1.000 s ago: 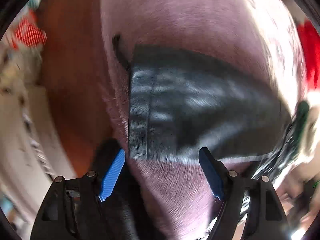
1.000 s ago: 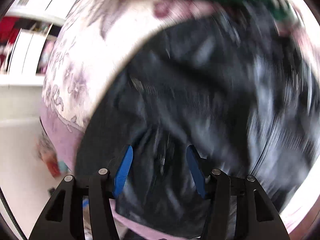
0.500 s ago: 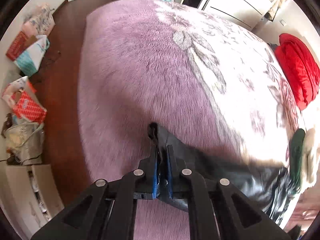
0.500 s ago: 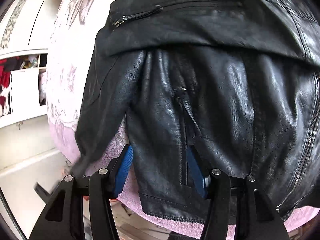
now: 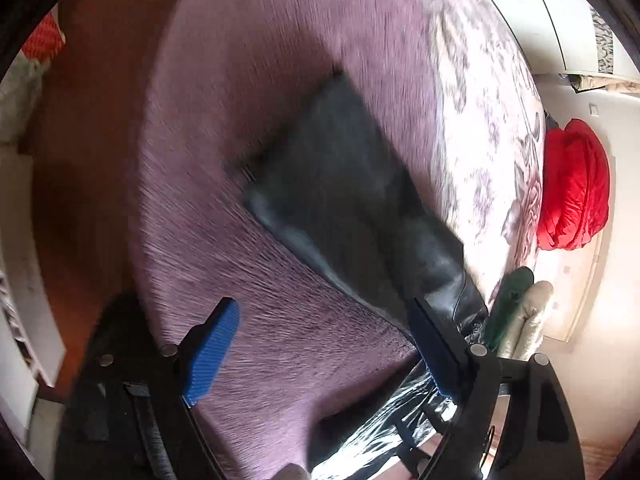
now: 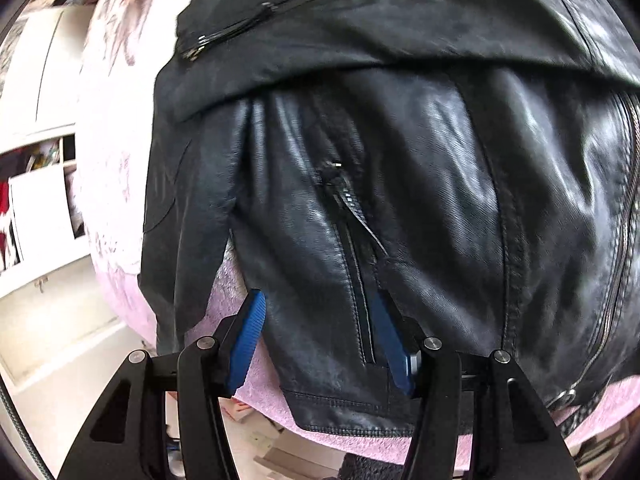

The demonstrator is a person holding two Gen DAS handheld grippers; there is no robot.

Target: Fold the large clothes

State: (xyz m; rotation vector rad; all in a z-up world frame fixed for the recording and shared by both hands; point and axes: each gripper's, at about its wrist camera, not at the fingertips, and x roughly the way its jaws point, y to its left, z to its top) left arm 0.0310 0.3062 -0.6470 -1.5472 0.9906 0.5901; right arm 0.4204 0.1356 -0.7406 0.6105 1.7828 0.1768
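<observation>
My left gripper point(image 5: 320, 350) is spread wide over the purple blanket point(image 5: 280, 160), gripping nothing. My right gripper point(image 6: 322, 338) sits part-open astride the black leather jacket point(image 6: 400, 160) hem, not clamped.

Bare purple blanket point(image 5: 256, 128) lies open left of the black jacket point(image 5: 352, 184), up to the bed's edge by the wood floor point(image 5: 92, 128). On the far side a red bundle point(image 5: 572, 184) and a green roll point(image 5: 512, 304) crowd the wall. The right gripper point(image 6: 320, 340) straddles the jacket hem.
</observation>
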